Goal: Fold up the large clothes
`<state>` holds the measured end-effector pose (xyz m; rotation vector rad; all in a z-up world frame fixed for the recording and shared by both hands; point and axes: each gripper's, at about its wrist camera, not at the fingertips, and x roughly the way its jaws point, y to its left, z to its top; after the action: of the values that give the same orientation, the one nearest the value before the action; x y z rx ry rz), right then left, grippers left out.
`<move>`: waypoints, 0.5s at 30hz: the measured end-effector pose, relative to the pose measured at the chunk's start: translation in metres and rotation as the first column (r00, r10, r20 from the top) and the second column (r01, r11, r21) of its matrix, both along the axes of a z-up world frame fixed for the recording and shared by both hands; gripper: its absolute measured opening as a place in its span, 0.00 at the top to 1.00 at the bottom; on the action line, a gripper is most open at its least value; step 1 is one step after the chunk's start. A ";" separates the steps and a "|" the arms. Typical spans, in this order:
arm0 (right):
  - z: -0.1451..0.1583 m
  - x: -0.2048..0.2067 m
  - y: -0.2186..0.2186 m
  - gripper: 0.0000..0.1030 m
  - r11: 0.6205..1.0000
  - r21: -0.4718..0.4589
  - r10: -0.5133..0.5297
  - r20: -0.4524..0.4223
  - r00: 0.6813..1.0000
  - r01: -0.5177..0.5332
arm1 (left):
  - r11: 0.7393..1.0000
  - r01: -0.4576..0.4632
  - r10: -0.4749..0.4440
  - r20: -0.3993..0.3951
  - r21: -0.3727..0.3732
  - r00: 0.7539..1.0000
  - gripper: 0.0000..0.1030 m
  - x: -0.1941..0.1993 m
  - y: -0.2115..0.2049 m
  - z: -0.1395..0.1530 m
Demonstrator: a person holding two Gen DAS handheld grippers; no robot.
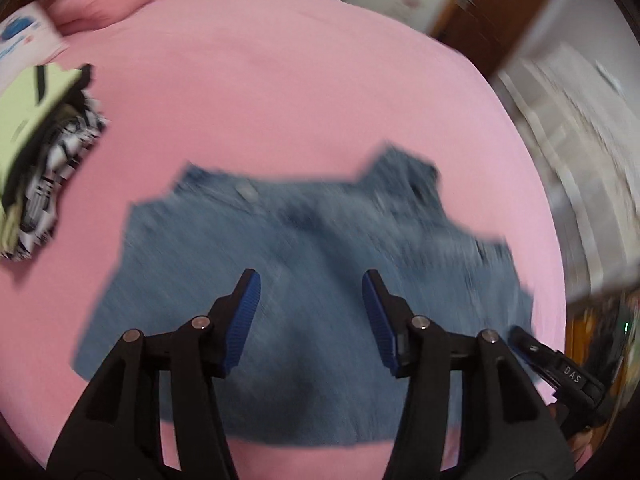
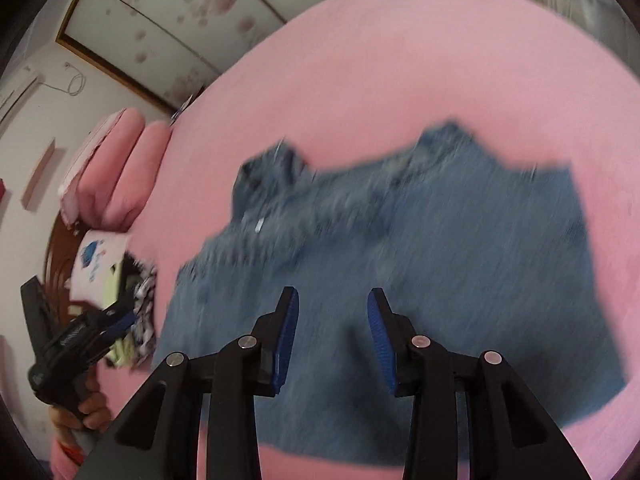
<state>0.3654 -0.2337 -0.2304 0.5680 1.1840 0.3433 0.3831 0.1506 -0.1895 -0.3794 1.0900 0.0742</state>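
Observation:
A blue denim garment (image 1: 304,280) lies folded into a broad flat block on the pink bed sheet (image 1: 280,92). It also shows in the right wrist view (image 2: 460,248). My left gripper (image 1: 311,280) hovers above its near half, jaws wide open and empty. My right gripper (image 2: 333,298) hovers above the same garment, jaws open and empty. The right gripper shows at the right edge of the left wrist view (image 1: 560,368). The left gripper shows at the left of the right wrist view (image 2: 80,340). Both views are motion-blurred.
A stack of folded clothes (image 1: 36,152), pale green on top and black-and-white below, sits at the left of the bed. Pink pillows (image 2: 120,172) lie at the head. A wooden door (image 1: 492,12) and wardrobe panels (image 2: 180,12) stand beyond the bed.

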 end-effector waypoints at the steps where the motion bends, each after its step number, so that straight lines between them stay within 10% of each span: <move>1: -0.005 -0.010 0.008 0.68 1.000 0.023 0.006 -0.022 1.000 -0.005 | 0.999 0.034 -0.034 -0.041 -0.001 0.999 0.62 -0.010 -0.019 -0.011; 4: -0.023 -0.050 0.032 0.80 0.997 0.064 0.048 -0.094 0.994 -0.042 | 0.993 0.102 -0.110 -0.143 -0.058 0.984 0.78 -0.028 -0.049 -0.036; 15: -0.026 -0.060 0.070 0.84 0.987 -0.039 0.159 0.023 0.987 -0.158 | 0.994 0.099 -0.108 -0.225 -0.050 0.968 0.79 -0.049 -0.058 -0.068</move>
<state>0.3052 -0.1638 -0.2563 0.4366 1.2109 0.4617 0.3342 0.0926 -0.2577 -0.3531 1.3373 0.0037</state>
